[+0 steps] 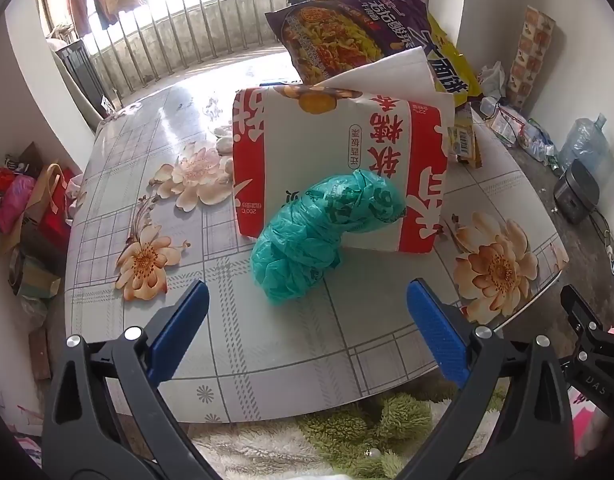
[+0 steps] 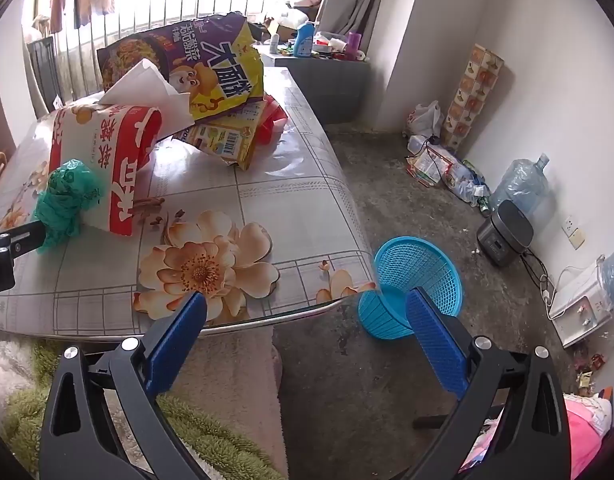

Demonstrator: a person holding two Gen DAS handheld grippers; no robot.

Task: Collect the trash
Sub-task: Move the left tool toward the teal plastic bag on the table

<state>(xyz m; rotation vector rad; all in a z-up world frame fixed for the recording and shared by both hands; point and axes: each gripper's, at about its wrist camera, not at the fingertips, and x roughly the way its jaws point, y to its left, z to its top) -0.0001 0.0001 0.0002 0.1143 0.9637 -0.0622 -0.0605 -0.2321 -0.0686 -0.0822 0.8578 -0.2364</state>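
Both the left gripper (image 1: 307, 312) and right gripper (image 2: 307, 316) gape empty, the green bag (image 1: 327, 236) leans on the carton (image 1: 339, 160), so a careless grab could topple it.

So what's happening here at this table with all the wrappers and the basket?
A person is clearing trash with a gripper in each hand. Both the left gripper and right gripper are open and empty. The left one points at a crumpled green plastic bag leaning against a red-and-white package on the table. The blue basket stands on the floor beside it.
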